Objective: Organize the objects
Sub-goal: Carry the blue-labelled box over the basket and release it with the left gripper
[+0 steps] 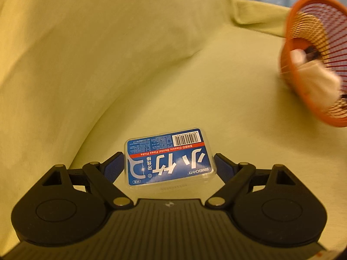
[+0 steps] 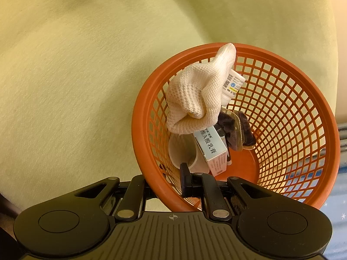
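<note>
Left gripper (image 1: pixel 170 164) clamps the floss box (image 1: pixel 168 160) by its edges, right gripper (image 2: pixel 173 182) pinches the basket (image 2: pixel 303 86) rim; slick plastic may slip.

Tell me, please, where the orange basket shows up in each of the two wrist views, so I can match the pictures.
Left wrist view: the orange basket sits at the right edge, upper half, blurred and tilted.
Right wrist view: it fills the centre-right, its near rim clamped by the right gripper.
Shared landmark: the white knitted cloth inside the basket, seen in both views, on the yellow-green sofa.
</note>
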